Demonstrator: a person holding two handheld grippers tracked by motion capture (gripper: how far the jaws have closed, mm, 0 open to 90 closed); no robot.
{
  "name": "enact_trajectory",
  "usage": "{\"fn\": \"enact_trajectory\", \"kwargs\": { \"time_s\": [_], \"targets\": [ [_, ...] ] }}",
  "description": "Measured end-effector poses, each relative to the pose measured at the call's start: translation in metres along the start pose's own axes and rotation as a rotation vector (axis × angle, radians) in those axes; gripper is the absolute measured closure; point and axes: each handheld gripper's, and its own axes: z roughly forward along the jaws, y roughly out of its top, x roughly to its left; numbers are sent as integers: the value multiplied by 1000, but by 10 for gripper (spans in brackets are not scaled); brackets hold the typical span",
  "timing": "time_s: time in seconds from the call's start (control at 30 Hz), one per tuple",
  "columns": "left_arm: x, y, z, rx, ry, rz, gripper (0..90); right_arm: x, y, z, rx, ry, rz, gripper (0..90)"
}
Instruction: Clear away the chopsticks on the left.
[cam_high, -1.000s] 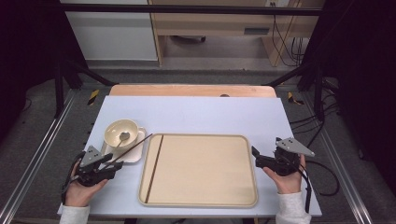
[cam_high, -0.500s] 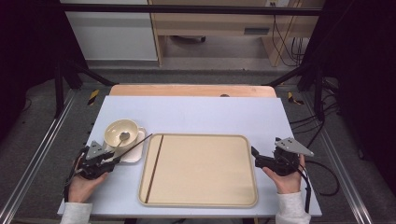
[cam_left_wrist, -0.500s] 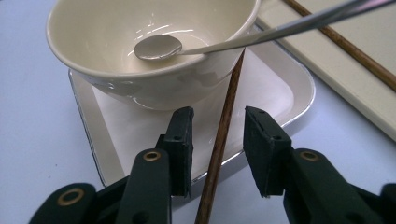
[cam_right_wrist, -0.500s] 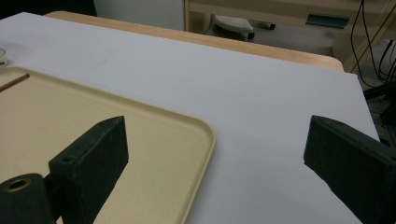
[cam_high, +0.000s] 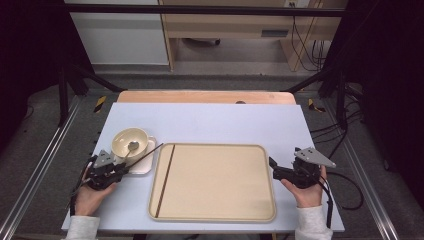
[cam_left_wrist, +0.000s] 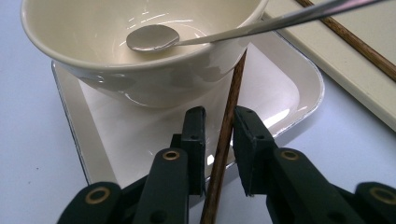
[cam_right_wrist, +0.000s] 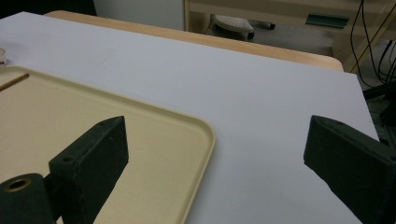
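Left hand-held gripper (cam_left_wrist: 219, 135) closing narrow around chopstick (cam_left_wrist: 227, 135), near counter's left edge; pads not yet touching. Centre stick, squeeze square, lift clear of bowl (cam_left_wrist: 140, 51). Right hand-held gripper (cam_right_wrist: 215, 158) wide, empty.

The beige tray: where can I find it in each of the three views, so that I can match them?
High view: the tray lies mid-table, between the two hands.
Left gripper view: its edge fills the upper right corner.
Right gripper view: it takes the left and lower part.
Shared landmark: the brown chopstick lying in it.

bowl (cam_high: 129, 141): 1 | spoon (cam_left_wrist: 154, 37): 1 | chopsticks (cam_left_wrist: 225, 135): 2 | small white dish (cam_left_wrist: 289, 88): 1 | tray (cam_high: 215, 182): 1 | tongs (cam_left_wrist: 219, 140): 2
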Motion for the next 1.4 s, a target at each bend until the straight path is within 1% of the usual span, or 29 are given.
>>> {"fn": "enact_trajectory", "kwargs": {
  "time_s": [0.03, 0.13, 0.27, 0.43, 0.57, 0.63, 0.73, 0.8, 0.83, 0.9, 0.97, 1.07, 1.1, 1.2, 1.23, 1.33, 1.37, 1.4],
  "targets": [
    [0, 0, 0, -1, -5, -6, 759, 0, 0, 0, -1, 0, 0, 69],
    [0, 0, 1, -1, -9, -8, 793, 0, 0, 0, 0, -1, 0, 70],
    [1, 0, 1, -3, -16, -10, 802, 0, 0, 0, 1, 2, 2, 69],
    [1, 0, 0, -4, -37, -14, 816, 1, 0, 0, 2, 2, 5, 69],
    [-1, 1, -1, -6, -50, -9, 835, 0, 0, 0, 0, 1, 4, 69],
    [-4, 1, -1, -10, -62, -7, 845, 0, 0, 0, -1, 0, 2, 69],
    [-8, 3, -1, -8, -54, 2, 850, 0, 0, -1, -2, 2, 3, 70],
    [-11, 4, -2, -9, -62, 7, 850, -1, 0, -1, -2, 1, 4, 69],
    [-12, 4, -2, -13, -53, 13, 850, -1, 0, -1, -3, 0, 2, 69],
    [-13, 5, -2, -12, -55, 8, 850, -1, 0, -1, -4, 0, 2, 69],
    [-15, 6, -4, -23, -53, 8, 850, -1, 0, -1, -5, 2, 3, 69],
    [-17, 7, -6, -31, -53, 18, 850, -1, 1, -2, -6, -1, 6, 69],
    [-20, 8, -8, -41, -57, 17, 850, -1, 1, -2, -7, -2, 5, 69],
    [-23, 9, -11, -46, -58, 17, 850, -1, 1, -3, -8, -1, 4, 69],
    [-27, 11, -13, -51, -47, 25, 850, -1, 1, -3, -9, 0, 5, 69],
    [-30, 12, -15, -54, -48, 28, 850, -1, 1, -3, -7, 0, 4, 68],
    [-35, 14, -16, -67, -48, 31, 850, -1, 1, -3, -8, 0, 3, 68],
    [-37, 15, -17, -69, -47, 32, 850, -1, 1, -3, -9, 1, 5, 68]
  ]
}}
